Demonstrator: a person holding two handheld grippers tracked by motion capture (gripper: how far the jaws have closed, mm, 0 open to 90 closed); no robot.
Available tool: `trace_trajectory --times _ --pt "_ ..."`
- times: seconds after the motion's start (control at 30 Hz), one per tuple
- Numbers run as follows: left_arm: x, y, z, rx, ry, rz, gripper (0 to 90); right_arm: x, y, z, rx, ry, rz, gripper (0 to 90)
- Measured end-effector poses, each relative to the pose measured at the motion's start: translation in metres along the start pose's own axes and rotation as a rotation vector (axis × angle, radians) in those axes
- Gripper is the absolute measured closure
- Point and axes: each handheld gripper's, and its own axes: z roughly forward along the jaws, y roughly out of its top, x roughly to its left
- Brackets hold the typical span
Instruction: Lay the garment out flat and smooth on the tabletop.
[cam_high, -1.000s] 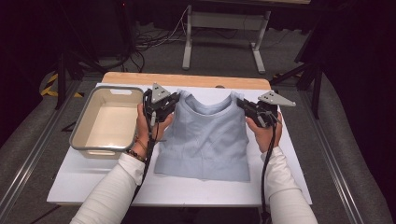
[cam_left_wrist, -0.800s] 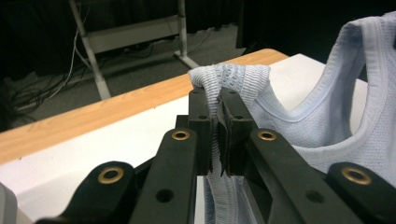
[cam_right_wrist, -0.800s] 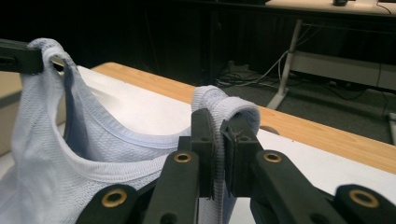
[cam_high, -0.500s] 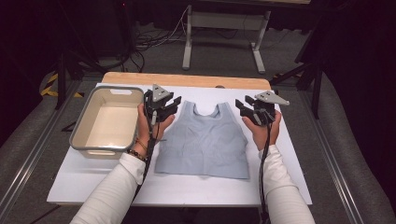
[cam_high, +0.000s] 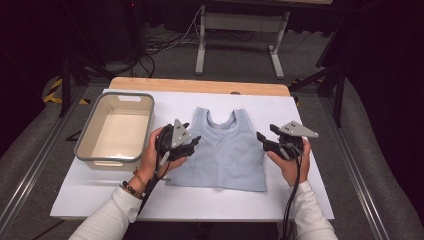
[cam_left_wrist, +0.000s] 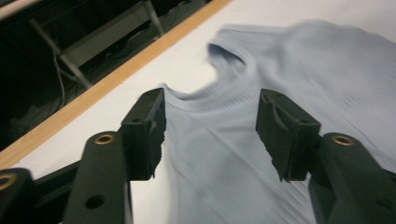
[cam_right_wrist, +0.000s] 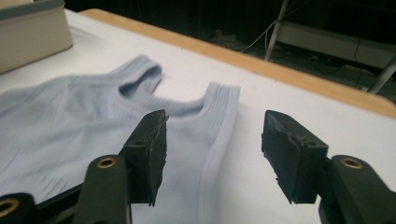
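A light blue tank top (cam_high: 225, 147) lies flat on the white board (cam_high: 310, 200), neck toward the far edge. My left gripper (cam_high: 192, 142) hovers over the top's left side, and my right gripper (cam_high: 261, 140) is just off its right side. Both pairs of jaws have just been opening and stand apart with nothing pinched. In the left gripper view the gripper (cam_left_wrist: 210, 116) looks along the tank top (cam_left_wrist: 289, 70) toward its neckline. In the right gripper view the gripper (cam_right_wrist: 215, 135) frames the shoulder strap and armhole hem of the tank top (cam_right_wrist: 70, 121).
A beige rectangular tub (cam_high: 87, 150) stands on the board to the left of the top, and its corner (cam_right_wrist: 28, 28) shows in the right gripper view. A wooden strip (cam_high: 200, 85) runs along the table's far edge. Beyond are dark floor, cables and a metal stand.
Both grippers let go of the top's shoulders, opened, and drew back toward the person and lower, along its sides. The top now lies flat on the board.
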Motion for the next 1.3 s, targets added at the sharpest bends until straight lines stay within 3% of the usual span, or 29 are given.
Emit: trace_trajectory --times 0.03,0.2,0.33,0.37,0.47,0.53,0.6,0.73,0.8,0.9,0.97,1.03,1.17,1.2,1.3 --pt "-0.006 -0.010 -0.008 -0.002 -0.039 0.004 39.2 0.003 -0.011 -0.005 -0.003 0.029 0.001 40.5" --pt "-0.012 -0.027 -0.019 -0.025 -0.066 0.001 35.0 0.005 -0.028 -0.006 0.038 0.029 -0.010 39.9" --pt "-0.019 -0.040 -0.030 -0.018 -0.081 0.023 32.3 0.006 -0.045 -0.001 0.076 0.026 0.026 34.8" --pt "-0.021 -0.048 -0.034 -0.020 -0.110 0.009 31.3 0.005 -0.048 0.001 0.087 0.031 0.028 34.3" --pt "-0.022 -0.056 -0.034 0.011 -0.117 0.011 28.8 0.004 -0.052 0.005 0.106 0.028 0.033 33.2" --pt "-0.022 -0.065 -0.033 0.045 -0.121 -0.010 28.7 -0.001 -0.060 0.011 0.120 0.000 0.068 33.2" --pt "-0.024 -0.076 -0.030 0.092 -0.130 0.007 29.7 -0.004 -0.063 0.013 0.113 -0.001 0.125 35.0" --pt "-0.025 -0.082 -0.026 0.116 -0.166 -0.003 30.4 -0.004 -0.064 0.018 0.145 0.019 0.120 36.7" --pt "-0.025 -0.082 -0.021 0.129 -0.221 -0.001 32.8 -0.003 -0.064 0.020 0.165 0.020 0.109 36.7" --pt "-0.025 -0.083 -0.018 0.150 -0.222 0.041 37.5 -0.003 -0.063 0.023 0.193 0.011 0.106 36.6" --pt "-0.023 -0.086 -0.016 0.160 -0.240 0.008 38.1 -0.002 -0.063 0.028 0.236 0.021 0.096 36.1" --pt "-0.022 -0.088 -0.015 0.159 -0.257 0.006 39.9 -0.002 -0.062 0.030 0.259 0.015 0.096 36.1" --pt "-0.020 -0.088 -0.015 0.167 -0.275 0.007 43.0 -0.003 -0.063 0.030 0.270 0.027 0.116 37.1" --pt "-0.021 -0.089 -0.015 0.171 -0.285 -0.014 44.3 -0.003 -0.063 0.030 0.270 0.027 0.116 37.1" --pt "-0.015 -0.091 -0.014 0.171 -0.343 -0.017 51.0 -0.003 -0.063 0.029 0.274 0.028 0.135 40.6"
